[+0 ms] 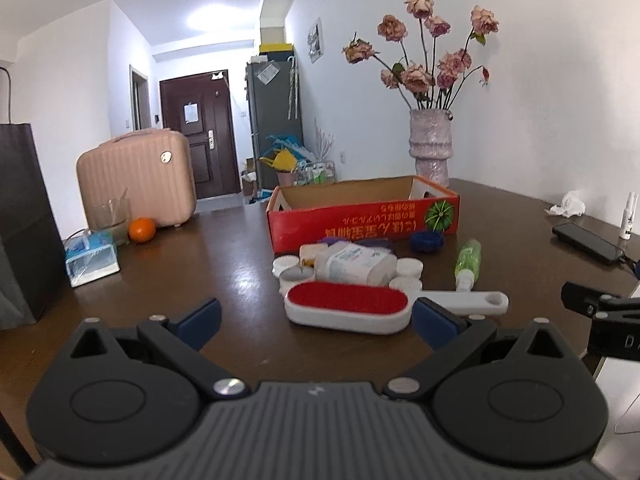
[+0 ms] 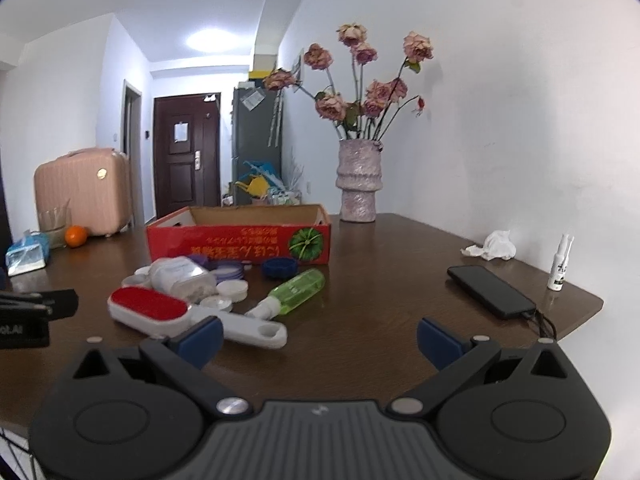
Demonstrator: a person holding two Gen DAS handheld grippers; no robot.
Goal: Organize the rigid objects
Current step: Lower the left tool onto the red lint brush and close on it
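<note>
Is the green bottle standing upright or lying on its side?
Lying on its side. The green bottle rests flat on the table in front of the red box, its white cap end toward the camera.

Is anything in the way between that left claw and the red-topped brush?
Nothing visible. The left gripper has its jaws open, and only bare table lies before the red-topped brush.

Red box (image 1: pixel 362 222), watermelon print; red-and-white lint brush (image 1: pixel 347 312); green bottle (image 2: pixel 298 291); blue fingers (image 1: pixel 200 320); pink suitcase (image 1: pixel 138 178).
</note>
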